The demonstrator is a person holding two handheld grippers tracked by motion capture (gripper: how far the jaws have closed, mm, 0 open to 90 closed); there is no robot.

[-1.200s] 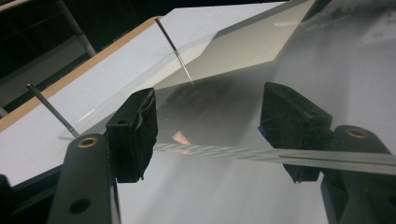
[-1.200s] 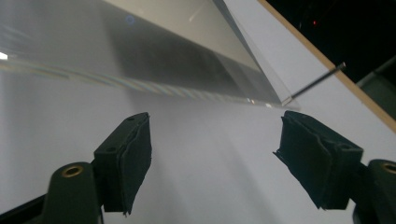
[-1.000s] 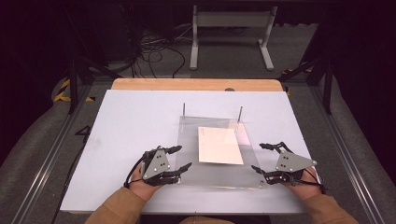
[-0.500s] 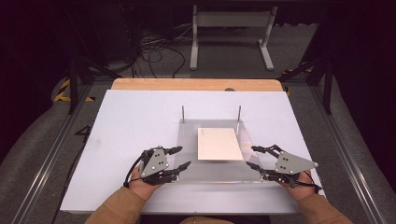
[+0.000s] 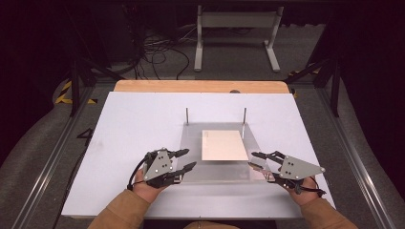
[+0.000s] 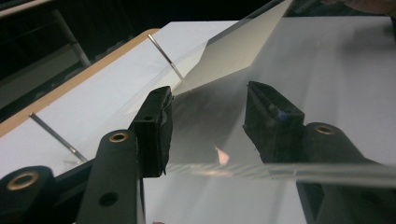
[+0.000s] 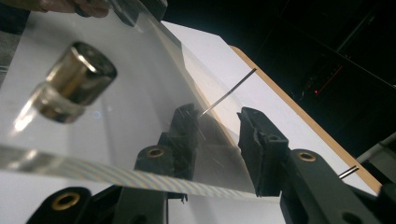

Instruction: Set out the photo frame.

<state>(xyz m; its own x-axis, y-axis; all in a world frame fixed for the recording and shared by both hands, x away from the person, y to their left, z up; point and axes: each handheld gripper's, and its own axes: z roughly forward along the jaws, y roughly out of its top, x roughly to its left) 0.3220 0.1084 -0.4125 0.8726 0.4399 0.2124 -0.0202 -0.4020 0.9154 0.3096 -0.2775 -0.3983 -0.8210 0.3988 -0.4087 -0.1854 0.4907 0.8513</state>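
A clear plastic plate [image 5: 215, 169] lies on the white table [image 5: 143, 119] with a beige card [image 5: 223, 145] at its middle. My left gripper [image 5: 191, 158] is at the plate's near left corner, my right gripper [image 5: 251, 159] at its near right corner. In the left gripper view the jaws [image 6: 208, 93] stand apart with the plate's edge [image 6: 280, 170] crossing between them. In the right gripper view the gripper [image 7: 215, 113] has one jaw showing through the plate [image 7: 140, 93] and the other off its side. Both pairs of jaws have just been closing, and no pad presses on the plate.
Two thin metal pins [image 5: 187, 116] [image 5: 245, 115] stand upright at the plate's far edge. A brass-coloured cylinder [image 7: 77, 79] shows through the plate. A wooden strip [image 5: 200, 86] borders the table's far side, with cables and a metal stand on the floor beyond.
My right gripper has moved left to the plate's near right corner and its jaws have narrowed. The left gripper's jaws have narrowed a little while the hand stayed put.
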